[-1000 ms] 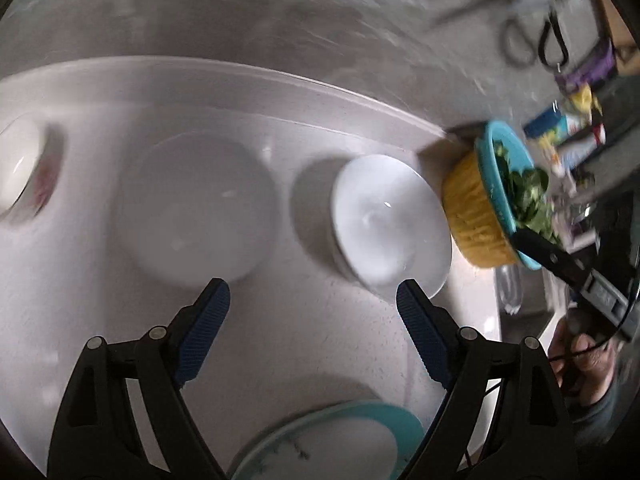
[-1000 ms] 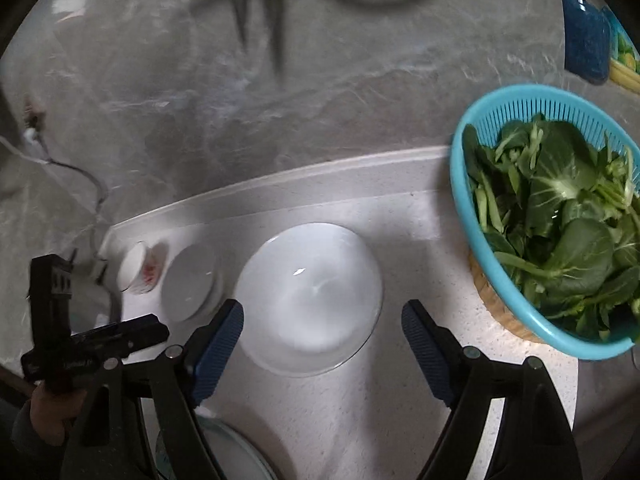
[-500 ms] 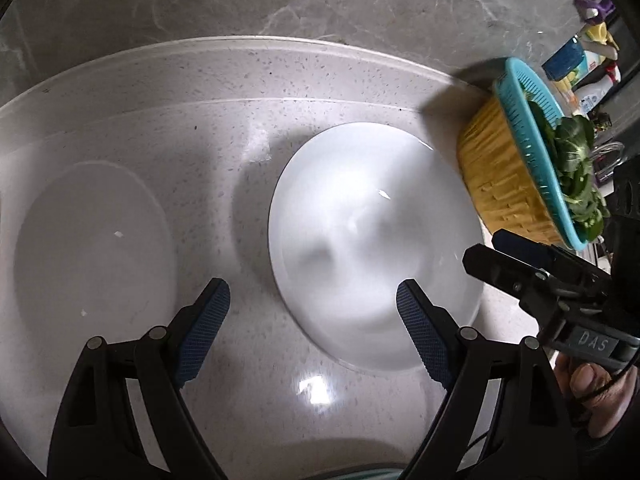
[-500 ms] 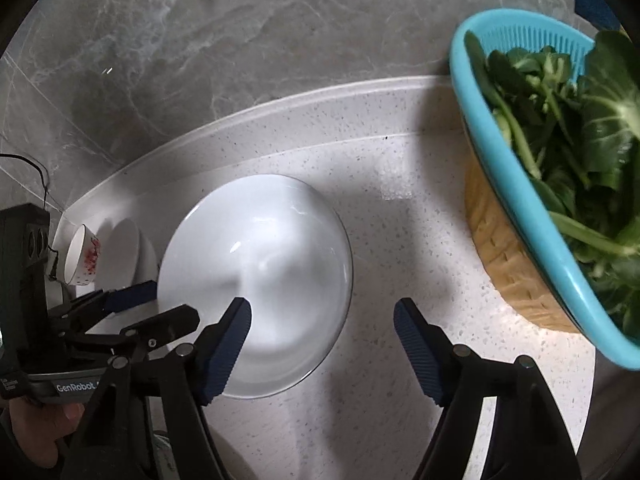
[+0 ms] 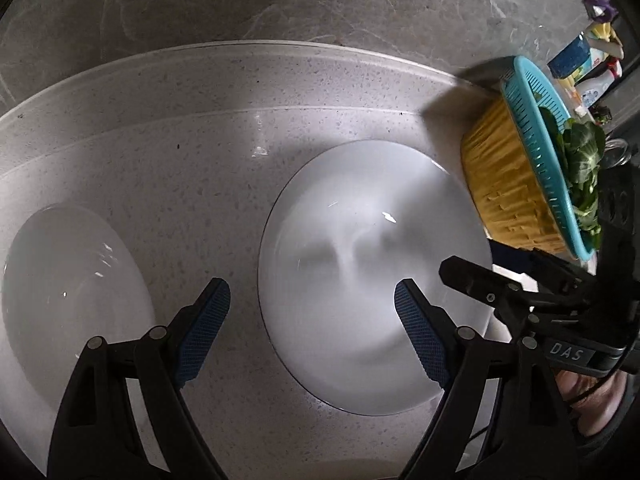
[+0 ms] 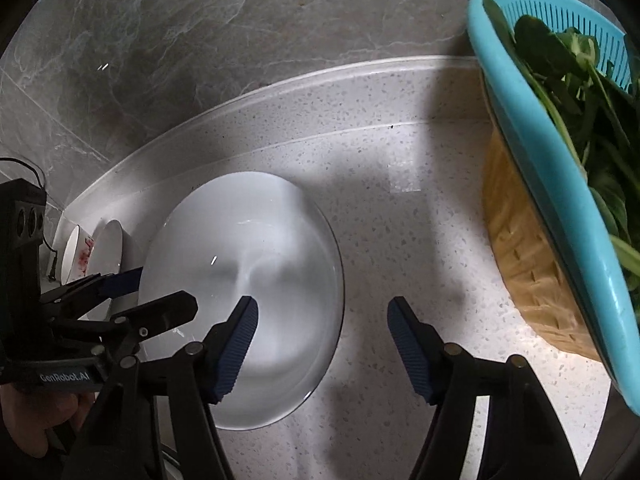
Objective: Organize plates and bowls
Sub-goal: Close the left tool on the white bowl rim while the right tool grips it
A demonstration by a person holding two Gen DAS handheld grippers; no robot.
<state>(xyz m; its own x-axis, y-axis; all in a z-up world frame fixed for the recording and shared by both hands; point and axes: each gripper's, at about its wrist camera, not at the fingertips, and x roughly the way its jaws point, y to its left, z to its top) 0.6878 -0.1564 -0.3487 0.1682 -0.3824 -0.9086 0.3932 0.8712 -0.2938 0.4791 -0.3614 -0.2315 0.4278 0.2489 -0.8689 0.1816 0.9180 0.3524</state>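
Left wrist view: the left gripper (image 5: 312, 308) hangs with its jaws wide apart and nothing between the pads, straddling the left rim of a large white plate (image 5: 372, 276) that lies flat on the speckled countertop (image 5: 208, 160). Its right fingertip sits over the plate's inside, the left one over bare counter. A second white plate (image 5: 68, 292) lies further left, apart from the first. At the right edge of the large plate the right gripper (image 5: 472, 276) reaches in from the side, held by a hand (image 5: 592, 404).

Right wrist view: the right gripper (image 6: 322, 322) has just been closing a little, yet its jaws stand apart; the plate's right rim runs between them, and the pads do not press on it. The left finger is over the plate (image 6: 244, 292), the right over the counter. Close on the right stands a teal colander (image 6: 560, 184) full of leafy greens (image 6: 580, 92), nested in a yellow basket (image 6: 524, 264), crowding that side. Far left, past the left gripper (image 6: 132, 296), a white plate (image 6: 105, 248) and a small bowl with a red pattern (image 6: 76, 254) sit by the grey marble wall (image 6: 240, 32).
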